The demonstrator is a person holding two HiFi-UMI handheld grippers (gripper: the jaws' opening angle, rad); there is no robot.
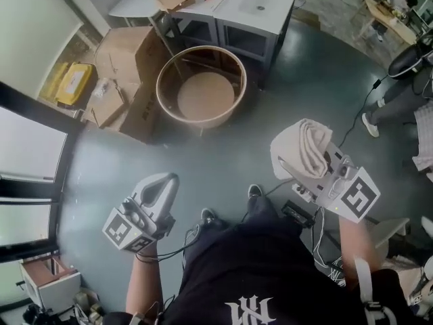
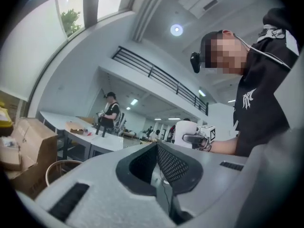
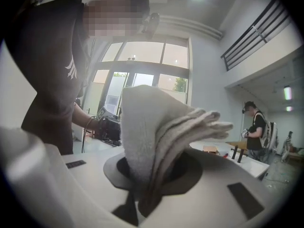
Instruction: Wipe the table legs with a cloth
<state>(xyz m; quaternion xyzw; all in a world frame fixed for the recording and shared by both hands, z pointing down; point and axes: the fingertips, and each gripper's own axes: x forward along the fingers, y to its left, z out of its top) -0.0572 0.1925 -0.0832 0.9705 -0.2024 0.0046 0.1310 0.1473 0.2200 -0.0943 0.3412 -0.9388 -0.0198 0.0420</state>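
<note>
A folded beige cloth (image 1: 306,146) stands up out of my right gripper (image 1: 316,162), which is shut on it at the right of the head view. In the right gripper view the cloth (image 3: 156,127) fills the middle and is clamped between the jaws of the right gripper (image 3: 146,177). My left gripper (image 1: 164,185) is held low at the left, shut and with nothing in it. Its pads (image 2: 166,163) meet along a line. The white table (image 1: 233,5) with dark legs (image 1: 261,63) stands well ahead of both grippers.
A round wooden tub (image 1: 201,87) sits on the floor in front of the table. Cardboard boxes (image 1: 125,73) and a yellow case (image 1: 71,83) lie to its left. Cables and a black box (image 1: 298,214) are near my feet. Another person (image 2: 111,110) stands at the table.
</note>
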